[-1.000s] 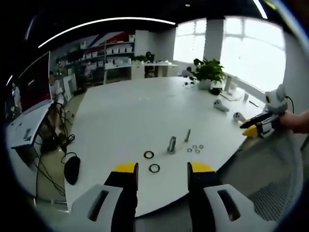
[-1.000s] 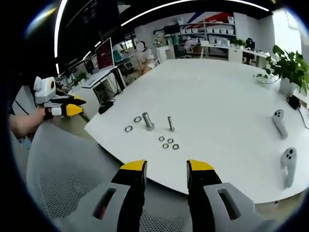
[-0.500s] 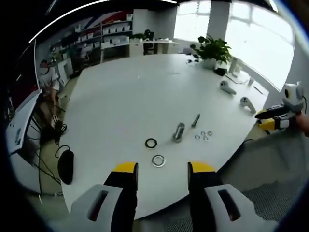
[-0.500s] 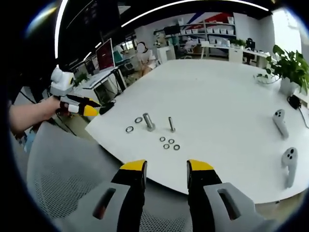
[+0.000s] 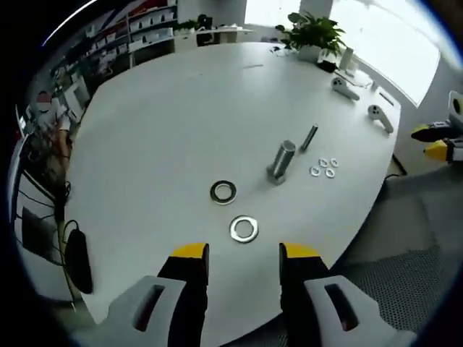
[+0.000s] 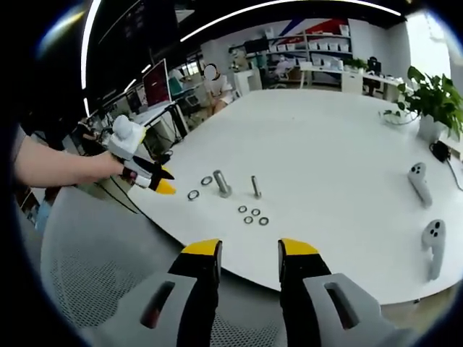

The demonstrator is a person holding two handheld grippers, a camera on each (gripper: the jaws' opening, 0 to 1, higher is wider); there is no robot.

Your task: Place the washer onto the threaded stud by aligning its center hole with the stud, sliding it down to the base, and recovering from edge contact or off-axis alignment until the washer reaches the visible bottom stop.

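Two large washers lie flat on the white desk (image 5: pixel 145 130), taken left to right in the left gripper view: far washer (image 5: pixel 223 191), darker in tone, then near washer (image 5: pixel 244 228), brighter, just ahead of the left gripper (image 5: pixel 236 254) and almost centred between its jaws.

- Thick stud (image 5: pixel 281 160): upright, long axis vertical, beyond and right of both large washers, apart from them.
- Thin stud (image 5: pixel 309 136): upright, further right.
- Small washers (image 5: pixel 323 167): loose cluster of four, right of the thick stud.
- Left gripper: jaws spread, nothing between them.
- Right gripper (image 6: pixel 247 253): jaws likewise parted and empty, held back over the mesh chair (image 6: pixel 94 275), well apart from the parts.

Governing relation: the near washer sits straight ahead of the left jaws, the thick stud up and to the right of it. The left gripper is clearly the nearer; in the right gripper view it hangs at the desk edge beside the two large washers. Judged step: approach, washer not yet picked up.
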